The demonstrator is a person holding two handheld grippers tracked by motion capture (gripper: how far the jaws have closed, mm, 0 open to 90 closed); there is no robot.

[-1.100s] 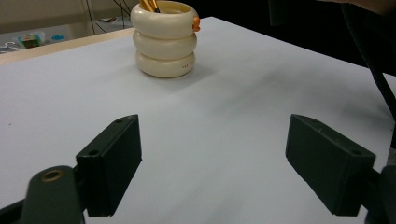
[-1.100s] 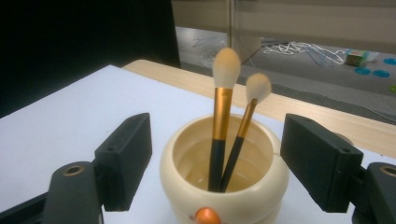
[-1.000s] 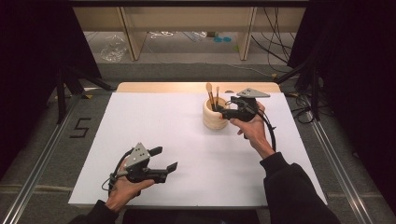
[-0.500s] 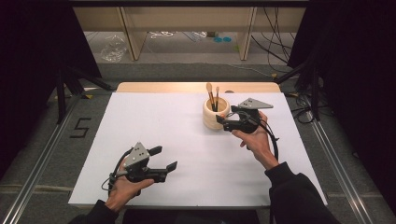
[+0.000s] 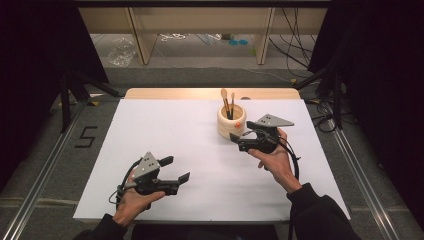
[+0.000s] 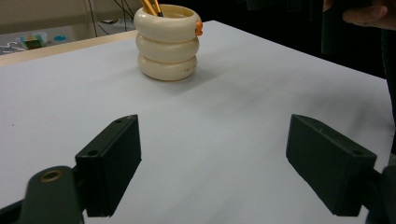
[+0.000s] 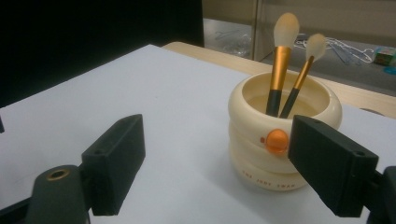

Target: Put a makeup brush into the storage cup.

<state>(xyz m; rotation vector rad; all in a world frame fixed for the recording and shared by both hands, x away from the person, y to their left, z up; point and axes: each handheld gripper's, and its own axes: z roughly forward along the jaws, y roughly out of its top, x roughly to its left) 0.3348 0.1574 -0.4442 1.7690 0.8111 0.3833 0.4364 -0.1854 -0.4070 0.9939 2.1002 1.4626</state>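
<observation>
A cream ribbed holder [image 5: 231, 121] [image 6: 167, 42] [image 7: 254, 116] with an orange dot stands at the back centre-right of the white sheet. Two gold-handled makeup brushes [image 5: 226, 102] [image 7: 280, 60] stand in it, bristles up. My right gripper [image 5: 241, 132] [image 7: 217, 163] hovers just in front and to the right of the holder, pointing at it. It is open, its jaws have just been opening, and nothing is between them. My left gripper [image 5: 178, 168] [image 6: 215, 163] is held low over the sheet's front left, open and empty, facing the distant holder.
The white sheet [image 5: 175, 130] covers the table, with a wooden strip [image 5: 170, 93] showing along the back edge. Beyond it are shelf legs, cables and a plastic bag on the floor. Metal rails run along both sides, and a "5" [image 5: 86, 136] is marked at the left.
My right gripper has drawn back from the holder's rim toward the person and slightly lower. The left gripper has stayed put.
</observation>
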